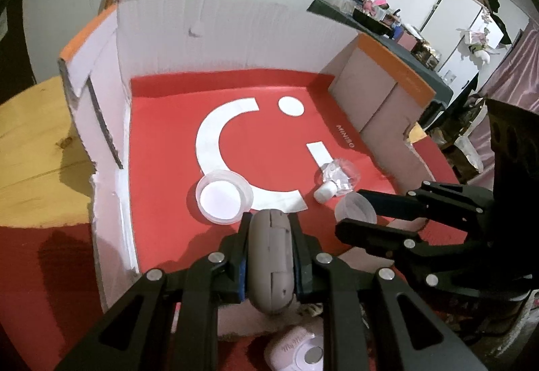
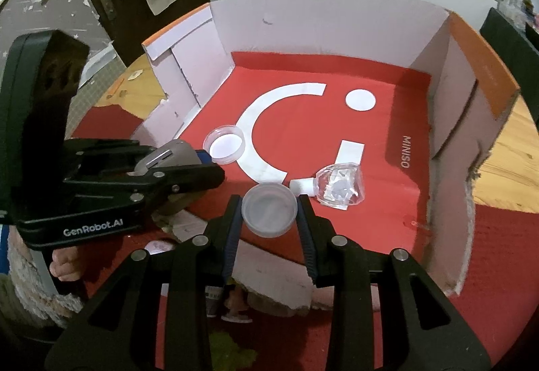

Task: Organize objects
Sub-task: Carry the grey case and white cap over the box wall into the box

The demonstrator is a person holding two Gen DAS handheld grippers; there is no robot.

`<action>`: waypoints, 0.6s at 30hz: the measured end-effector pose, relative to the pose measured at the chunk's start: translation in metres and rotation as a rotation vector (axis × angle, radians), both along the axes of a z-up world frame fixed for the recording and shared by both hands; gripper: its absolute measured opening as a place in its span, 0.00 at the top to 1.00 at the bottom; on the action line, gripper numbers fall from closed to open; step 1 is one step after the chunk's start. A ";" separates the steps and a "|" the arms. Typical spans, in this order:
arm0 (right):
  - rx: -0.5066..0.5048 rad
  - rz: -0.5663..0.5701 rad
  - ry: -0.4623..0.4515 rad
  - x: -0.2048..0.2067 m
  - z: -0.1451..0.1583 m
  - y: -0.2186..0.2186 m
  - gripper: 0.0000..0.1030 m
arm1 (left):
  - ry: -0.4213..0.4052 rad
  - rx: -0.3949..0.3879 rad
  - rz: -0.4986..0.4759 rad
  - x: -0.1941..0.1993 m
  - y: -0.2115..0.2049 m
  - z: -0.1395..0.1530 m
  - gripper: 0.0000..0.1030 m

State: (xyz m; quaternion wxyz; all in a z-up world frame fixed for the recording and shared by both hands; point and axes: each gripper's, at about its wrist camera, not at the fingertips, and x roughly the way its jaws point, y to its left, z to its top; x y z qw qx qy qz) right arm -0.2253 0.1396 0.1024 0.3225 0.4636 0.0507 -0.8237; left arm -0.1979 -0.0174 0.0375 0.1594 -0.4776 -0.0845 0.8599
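**Both grippers loaded over the MINISO box**

The left gripper (image 1: 269,256) has its jaws clamped on a grey mouse (image 1: 271,263), held over the near edge of the box (image 2: 337,24). Its body reads "GenRobot.AI". On the red liner, near the left wall, lies a clear lid (image 2: 225,144). The right gripper (image 2: 269,212) has its jaws closed against a clear cup (image 2: 269,211), also above the near edge. Just right of it a crumpled bottle (image 2: 331,185) lies on its side. "MINISO" (image 2: 405,151) is printed along the liner's right side.
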 end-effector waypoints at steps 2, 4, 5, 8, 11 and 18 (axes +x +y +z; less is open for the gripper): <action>0.001 0.010 -0.010 -0.002 -0.003 -0.003 0.70 | -0.012 -0.004 0.003 -0.004 -0.001 -0.004 0.81; 0.004 0.017 -0.017 -0.003 -0.006 -0.005 0.70 | -0.019 -0.010 0.008 -0.008 -0.002 -0.008 0.81; 0.004 0.020 -0.022 -0.004 -0.007 -0.006 0.70 | -0.021 -0.008 0.009 -0.010 -0.002 -0.009 0.81; 0.008 0.027 -0.035 -0.008 -0.012 -0.009 0.70 | -0.014 -0.004 0.016 -0.014 -0.004 -0.009 0.81; 0.013 0.026 -0.041 -0.011 -0.016 -0.011 0.70 | -0.002 -0.028 0.028 -0.017 -0.003 -0.008 0.81; 0.070 -0.040 0.018 -0.023 -0.018 -0.006 0.70 | 0.033 -0.061 0.047 -0.021 0.001 -0.009 0.81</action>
